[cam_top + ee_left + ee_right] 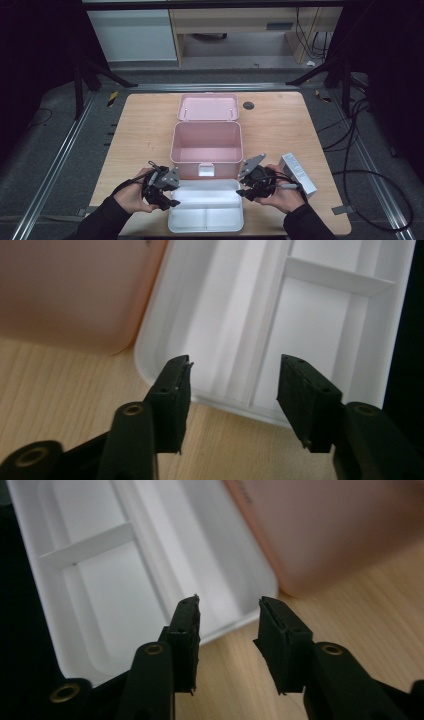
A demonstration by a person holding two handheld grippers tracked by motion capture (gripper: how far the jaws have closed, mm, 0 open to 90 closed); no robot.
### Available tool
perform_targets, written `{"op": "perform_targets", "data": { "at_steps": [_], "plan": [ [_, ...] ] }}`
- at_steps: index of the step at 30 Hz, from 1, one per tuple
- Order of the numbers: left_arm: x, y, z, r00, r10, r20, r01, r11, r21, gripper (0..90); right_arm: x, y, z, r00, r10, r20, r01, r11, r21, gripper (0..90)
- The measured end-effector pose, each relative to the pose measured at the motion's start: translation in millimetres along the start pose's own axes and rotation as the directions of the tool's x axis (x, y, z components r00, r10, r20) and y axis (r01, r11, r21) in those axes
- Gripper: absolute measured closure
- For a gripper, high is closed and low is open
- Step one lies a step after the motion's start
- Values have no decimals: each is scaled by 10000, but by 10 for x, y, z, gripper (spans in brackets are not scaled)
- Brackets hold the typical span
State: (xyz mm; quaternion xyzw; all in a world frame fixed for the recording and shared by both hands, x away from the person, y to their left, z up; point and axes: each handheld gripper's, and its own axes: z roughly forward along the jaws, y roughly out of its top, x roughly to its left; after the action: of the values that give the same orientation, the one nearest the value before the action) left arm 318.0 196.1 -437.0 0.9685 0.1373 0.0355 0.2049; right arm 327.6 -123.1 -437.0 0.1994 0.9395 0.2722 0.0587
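White divided tray [206, 206] lies flat on the near edge of the surface [140, 125], its far long side just beside or touching the front wall of the open pink storage box [207, 149], whose lid [208, 107] is folded back toward 12 o'clock. From my seat the tray's long axis runs 9 to 3 o'clock, with a lengthwise divider down its middle and a short cross rib, and it faces up, empty as far as I can see. My left tool [167, 194] sits at the tray's 9 o'clock end and my right tool [246, 192] at its 3 o'clock end, each pointing inward at its own short side, so neither hand is nearer; the tray sits squarely between them. In the left gripper view the left tool's jaws stand apart around the tray's rounded corner [150, 347] with nothing pressed between the pads, and in the right gripper view the right tool's jaws stand likewise apart over the opposite corner [265, 592], also empty. Both tools are at a middling width, not gripping the rim. A white carton [298, 173] lies at about 3 o'clock of the right hand [283, 195], its long axis running roughly 11 to 5 o'clock. I judge that the tray now rests on the surface on its own, and that any further move turns on the carton lying just outboard of my right tool.
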Motion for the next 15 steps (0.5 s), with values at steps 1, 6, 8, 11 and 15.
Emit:
{"op": "perform_targets", "data": {
  "at_steps": [1,6,8,11,15],
  "plan": [
    [0,0,0,10000,0,0,0,10000,0,431,0,0,0,10000,0,0,0,10000,0,590],
    [169,-267,-66,9869,-1357,-876,1280,9878,-885,299,-191,-99,-248,9841,1310,1200,-1233,9899,-693,511],
    [211,-311,-78,9767,-1794,-1176,1676,9804,-1038,237,-264,-113,-323,9721,1726,1586,-1576,9821,-1033,495],
    [268,-354,-89,9587,-2431,-1477,2253,9659,-1272,195,-342,-110,-398,9556,2200,1962,-1958,9712,-1356,464],
    [421,-458,-134,8808,-4207,-2171,3743,8997,-2246,171,-523,-93,-597,9097,3218,2625,-2697,9385,-2157,437]
  ]
}}
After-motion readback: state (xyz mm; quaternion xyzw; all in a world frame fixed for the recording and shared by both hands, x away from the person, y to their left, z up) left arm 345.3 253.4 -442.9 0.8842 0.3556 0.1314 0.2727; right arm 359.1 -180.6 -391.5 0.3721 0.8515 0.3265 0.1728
